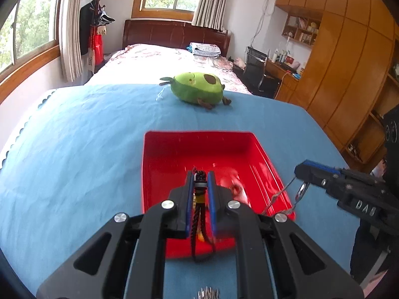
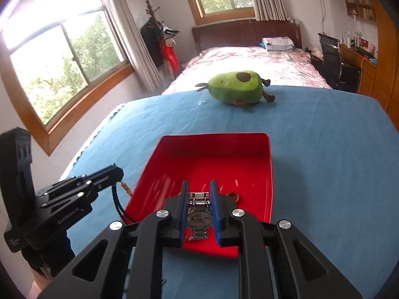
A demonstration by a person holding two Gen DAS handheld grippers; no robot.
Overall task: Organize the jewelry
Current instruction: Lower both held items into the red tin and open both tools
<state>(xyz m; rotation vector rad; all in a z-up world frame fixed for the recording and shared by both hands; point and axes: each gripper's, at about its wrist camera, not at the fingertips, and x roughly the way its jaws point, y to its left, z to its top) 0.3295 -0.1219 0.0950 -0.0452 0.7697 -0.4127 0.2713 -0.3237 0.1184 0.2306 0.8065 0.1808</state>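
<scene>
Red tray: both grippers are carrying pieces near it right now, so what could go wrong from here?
1. The left gripper pinches only part of the braided cord bracelet; its loose end hangs at the red tray near rim and may land outside.
2. The right gripper holds the metal watch by its sides; it might slip.
3. Both grippers are close together, so a collision or tangle seems possible.
</scene>
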